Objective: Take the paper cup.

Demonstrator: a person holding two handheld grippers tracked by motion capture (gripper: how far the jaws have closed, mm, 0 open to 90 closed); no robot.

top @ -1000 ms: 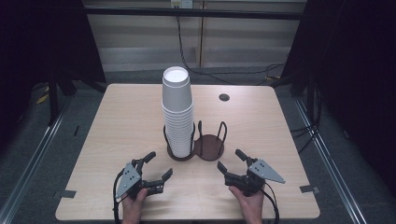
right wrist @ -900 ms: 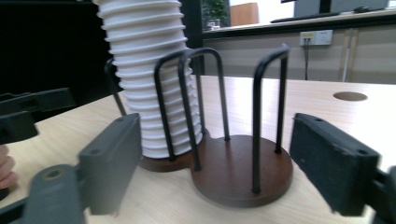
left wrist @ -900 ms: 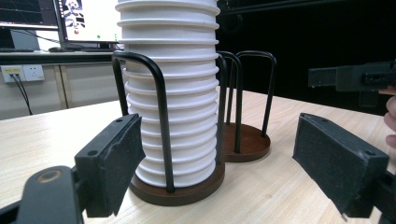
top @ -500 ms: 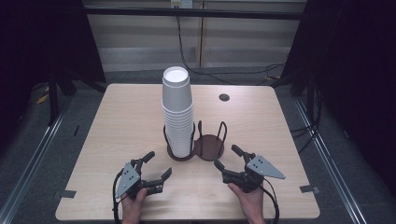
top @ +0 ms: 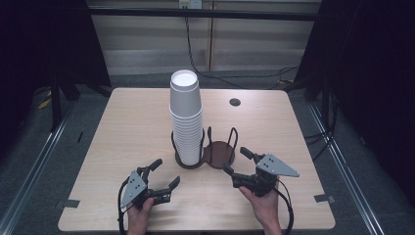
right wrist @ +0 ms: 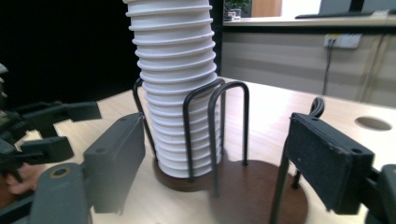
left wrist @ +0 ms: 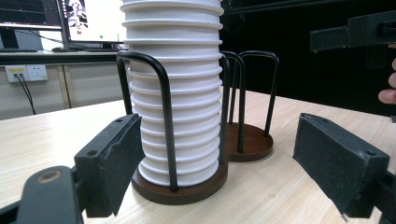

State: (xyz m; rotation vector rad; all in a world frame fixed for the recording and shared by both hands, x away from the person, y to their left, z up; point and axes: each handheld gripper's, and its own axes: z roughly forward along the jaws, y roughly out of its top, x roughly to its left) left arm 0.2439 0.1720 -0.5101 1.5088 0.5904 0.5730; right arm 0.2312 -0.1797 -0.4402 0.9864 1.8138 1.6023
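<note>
High view: we list a tall stack of white paper cups [top: 186,117] standing upright in the left ring of a brown double cup holder [top: 219,153], near the middle of the wooden table [top: 122,127]. Our left gripper [top: 164,176] and right gripper [top: 235,160] sit near the holder, both with jaws spread and holding nothing.

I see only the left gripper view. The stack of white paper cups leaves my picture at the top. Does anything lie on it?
Observer: No. The stack of white paper cups has a bare top.
Operator: What is the right gripper doing?
Observer: The right gripper is beside the empty half of the dark double wire cup holder, with its fingers open and empty.
Operator: Is there anything behind the holder?
Observer: A small dark round hole in the light wooden table.
</note>
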